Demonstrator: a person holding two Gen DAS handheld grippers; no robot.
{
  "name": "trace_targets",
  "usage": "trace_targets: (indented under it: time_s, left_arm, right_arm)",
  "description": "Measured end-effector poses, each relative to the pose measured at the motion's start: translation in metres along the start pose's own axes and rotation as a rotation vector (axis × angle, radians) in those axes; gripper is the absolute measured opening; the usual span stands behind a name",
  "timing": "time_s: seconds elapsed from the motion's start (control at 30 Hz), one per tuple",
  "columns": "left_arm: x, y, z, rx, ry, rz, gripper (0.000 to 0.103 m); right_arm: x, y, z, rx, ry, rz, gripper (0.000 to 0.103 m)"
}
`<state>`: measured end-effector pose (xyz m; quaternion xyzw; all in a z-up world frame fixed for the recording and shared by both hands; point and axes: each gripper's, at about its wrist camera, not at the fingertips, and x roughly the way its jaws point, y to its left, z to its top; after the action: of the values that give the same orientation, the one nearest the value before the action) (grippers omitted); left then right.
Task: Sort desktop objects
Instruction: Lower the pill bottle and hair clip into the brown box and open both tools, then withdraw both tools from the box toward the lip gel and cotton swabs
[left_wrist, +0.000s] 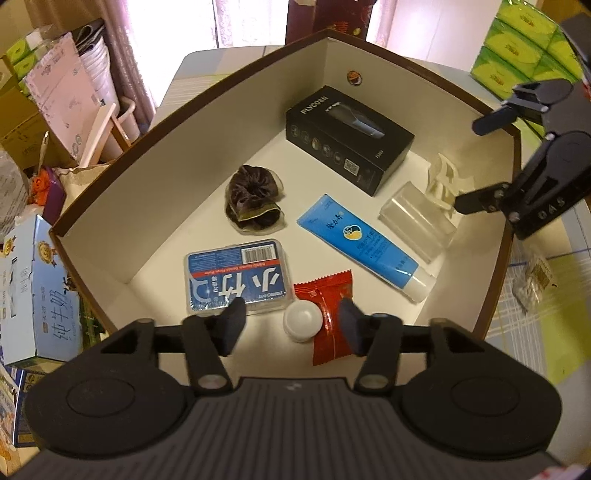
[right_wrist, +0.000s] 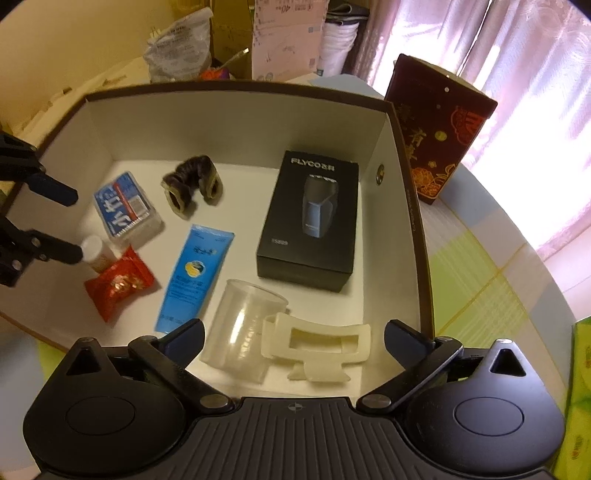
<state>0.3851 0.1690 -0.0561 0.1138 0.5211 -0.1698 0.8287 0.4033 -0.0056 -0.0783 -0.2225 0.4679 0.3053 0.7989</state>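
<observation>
The left gripper is open around the small white-capped bottle at 6 o'clock in the box. The red candy packet touches it and could get pinched too. The right gripper is wide open over the cream hair claw, holding nothing.

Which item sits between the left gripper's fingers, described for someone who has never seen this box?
Look inside the big brown-rimmed box with the white floor. At its near edge, the left gripper hangs open over a small bottle lying beside a red packet and a blue floss case. It is the only round white-capped thing there.
</observation>
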Motion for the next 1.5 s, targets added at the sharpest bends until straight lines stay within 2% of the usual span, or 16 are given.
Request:
trace_targets:
  time_s: [0.03,0.17,0.3,0.67,0.97,1.5]
  left_arm:
    - [-0.001,0.0,0.0,-0.002,-0.002,0.003,0.056]
    - [-0.007,-0.003,-0.003,-0.025,-0.014,0.006,0.072]
    - [-0.016,-0.008,-0.005,-0.046,-0.028,0.009,0.08]
    - [-0.049,-0.017,-0.011,-0.102,-0.079,0.041,0.085]
    - [-0.079,-0.031,-0.021,-0.101,-0.125,0.077,0.085]
    - [-0.131,-0.069,-0.06,-0.106,-0.201,0.122,0.088]
  right_arm:
    - [-0.002,0.0,-0.001,0.008,-0.006,0.007,0.101]
    - [-0.009,0.005,-0.004,0.029,-0.026,0.026,0.101]
    - [-0.017,0.01,-0.006,0.036,-0.045,0.029,0.101]
    - [-0.054,0.025,-0.021,0.093,-0.127,0.044,0.101]
    - [-0.085,0.042,-0.037,0.115,-0.182,0.058,0.101]
    - [-0.14,0.076,-0.084,0.116,-0.258,0.09,0.101]
